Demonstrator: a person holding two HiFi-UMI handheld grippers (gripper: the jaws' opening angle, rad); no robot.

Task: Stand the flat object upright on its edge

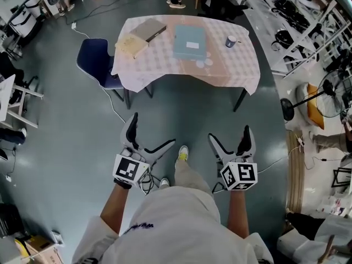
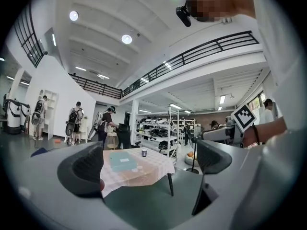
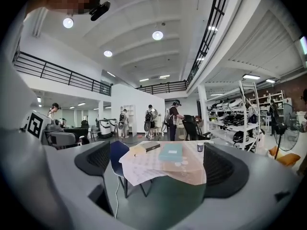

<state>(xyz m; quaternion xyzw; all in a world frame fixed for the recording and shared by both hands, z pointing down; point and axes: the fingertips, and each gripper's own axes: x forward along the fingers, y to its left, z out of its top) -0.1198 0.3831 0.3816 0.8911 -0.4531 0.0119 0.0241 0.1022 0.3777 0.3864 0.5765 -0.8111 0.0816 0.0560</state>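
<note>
Left gripper and right gripper hung wide open, empty
You stood well short of the table, upper centre, where the teal flat object lay; its edge could skid on the cloth if tipped.

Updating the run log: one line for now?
left hand-held gripper: open, empty | right hand-held gripper: open, empty | blue folder: flat on table

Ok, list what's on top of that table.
Teal flat box, grey book, tan packet and small cup on the checked cloth; the tabletop beneath is covered.
</note>
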